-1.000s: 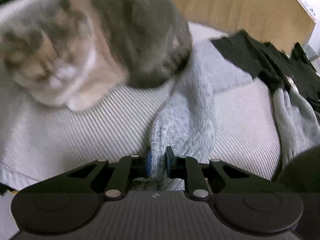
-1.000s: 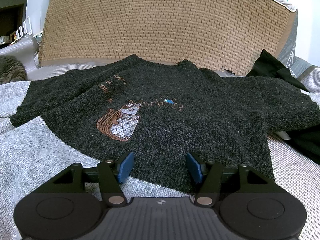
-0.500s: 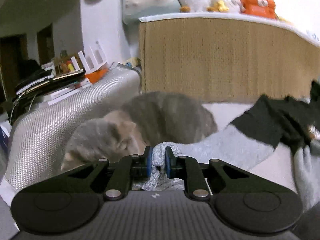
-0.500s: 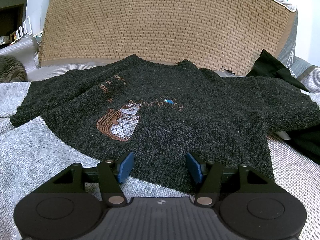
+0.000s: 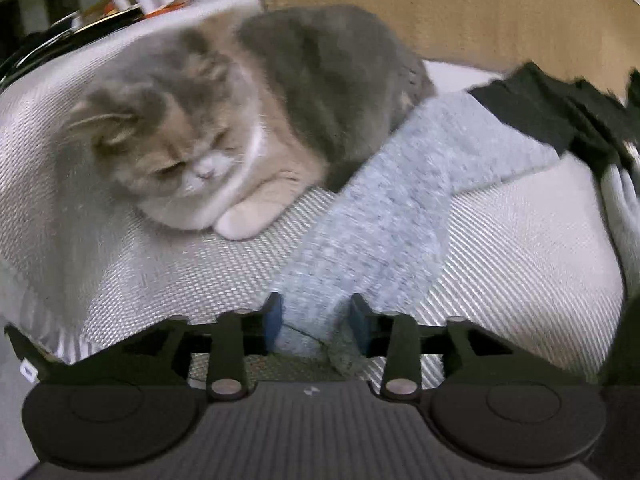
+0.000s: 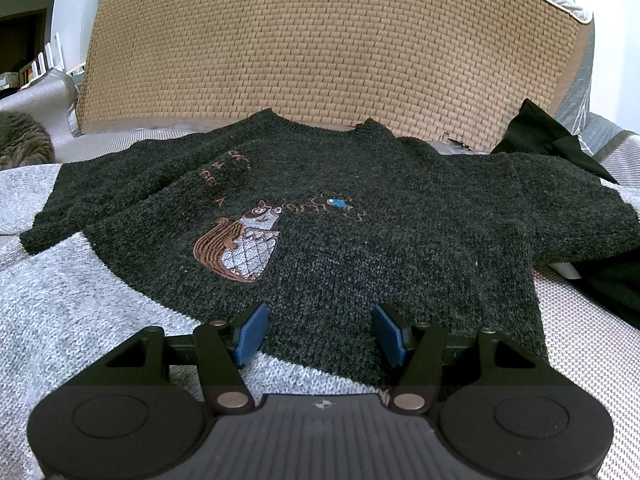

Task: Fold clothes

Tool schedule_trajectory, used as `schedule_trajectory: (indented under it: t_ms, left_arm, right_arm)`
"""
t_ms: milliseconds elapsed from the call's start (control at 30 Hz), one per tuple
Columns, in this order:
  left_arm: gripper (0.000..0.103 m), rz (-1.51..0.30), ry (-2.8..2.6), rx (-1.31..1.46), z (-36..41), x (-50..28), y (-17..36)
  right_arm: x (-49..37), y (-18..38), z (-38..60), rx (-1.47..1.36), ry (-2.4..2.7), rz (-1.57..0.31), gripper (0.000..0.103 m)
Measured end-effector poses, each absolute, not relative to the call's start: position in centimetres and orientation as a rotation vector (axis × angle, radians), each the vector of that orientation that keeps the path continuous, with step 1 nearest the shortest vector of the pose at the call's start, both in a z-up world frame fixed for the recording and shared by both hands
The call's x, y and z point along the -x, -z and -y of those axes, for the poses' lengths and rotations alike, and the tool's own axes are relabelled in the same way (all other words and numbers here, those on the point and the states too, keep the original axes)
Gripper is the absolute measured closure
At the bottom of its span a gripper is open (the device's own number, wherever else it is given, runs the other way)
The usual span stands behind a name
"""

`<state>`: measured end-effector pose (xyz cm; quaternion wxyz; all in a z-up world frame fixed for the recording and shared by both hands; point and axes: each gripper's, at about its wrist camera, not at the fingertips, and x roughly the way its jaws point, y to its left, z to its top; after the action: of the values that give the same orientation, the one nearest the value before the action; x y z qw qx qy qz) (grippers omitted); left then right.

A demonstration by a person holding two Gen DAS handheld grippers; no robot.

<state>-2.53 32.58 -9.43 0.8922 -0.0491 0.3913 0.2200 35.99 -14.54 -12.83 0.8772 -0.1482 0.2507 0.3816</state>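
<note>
sofa (image 5: 520, 240): carries everything | sweater (image 6: 360, 248): dark body flat before my right gripper (image 6: 320, 334), released over its hem | light grey sleeve (image 5: 384, 216): runs past the cat (image 5: 248, 120), cuff between my left gripper (image 5: 316, 322), jaws opening

Dim indoor light, motion-blurred left view, fisheye-bowed edges.

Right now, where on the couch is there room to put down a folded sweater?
Bare cushion lies between the grey sleeve and the pile of clothes. Another strip lies under the cat. The sweater crowds the middle.
</note>
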Motion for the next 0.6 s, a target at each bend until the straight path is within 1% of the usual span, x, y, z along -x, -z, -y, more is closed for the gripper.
schedule_trajectory:
  t_ms: [100, 167, 233, 467, 600]
  left_arm:
    - [0.054, -0.779, -0.502, 0.157, -33.5, 3.6, 9.4]
    - [0.049, -0.754, -0.527, 0.205, -34.2, 4.3, 9.5]
    - [0.049, -0.723, -0.538, 0.284, -35.2, 4.8, 9.7]
    - [0.049, -0.592, -0.471, 0.775, -38.3, 7.6, 10.8]
    - [0.047, -0.593, -0.506, 0.818, -38.3, 8.2, 11.5]
  right_arm:
    - [-36.0, 12.8, 14.5, 0.31, -0.795, -0.523, 0.04]
    - [-36.0, 12.8, 14.5, 0.31, -0.795, -0.523, 0.04]
    - [-36.0, 12.8, 14.6, 0.31, -0.795, -0.523, 0.04]
    - [-36.1, 12.8, 14.7, 0.309, -0.796, -0.523, 0.04]
    - [-36.1, 12.8, 14.7, 0.31, -0.794, -0.523, 0.04]
